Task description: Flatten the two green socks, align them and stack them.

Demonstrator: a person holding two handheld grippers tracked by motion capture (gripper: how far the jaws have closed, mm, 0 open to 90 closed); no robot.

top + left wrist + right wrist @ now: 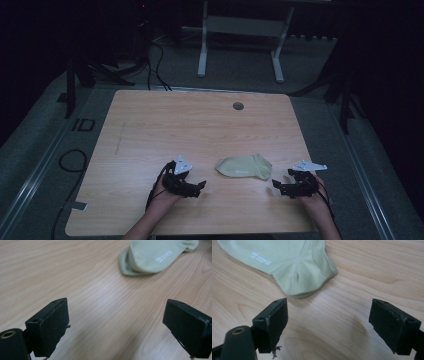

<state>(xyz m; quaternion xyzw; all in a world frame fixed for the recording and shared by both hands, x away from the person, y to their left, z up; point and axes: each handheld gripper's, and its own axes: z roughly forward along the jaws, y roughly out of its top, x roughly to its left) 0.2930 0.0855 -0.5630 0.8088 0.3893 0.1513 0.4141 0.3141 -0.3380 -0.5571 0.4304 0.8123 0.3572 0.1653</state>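
Green sock flat between left hand-held gripper and right hand-held gripper

The sock is soft knitted cloth, pale green and matt, with a ribbed band at its cuff and small white lettering printed on its side. The table under the sock is light wood-grain laminate, smooth with a faint sheen; a small grey round cap sits in it beyond the sock. On either side of the sock, the left gripper and the right gripper look like matt black plastic, their pads scuffed and slightly frayed at the edges, each topped by a flat pale grey plate
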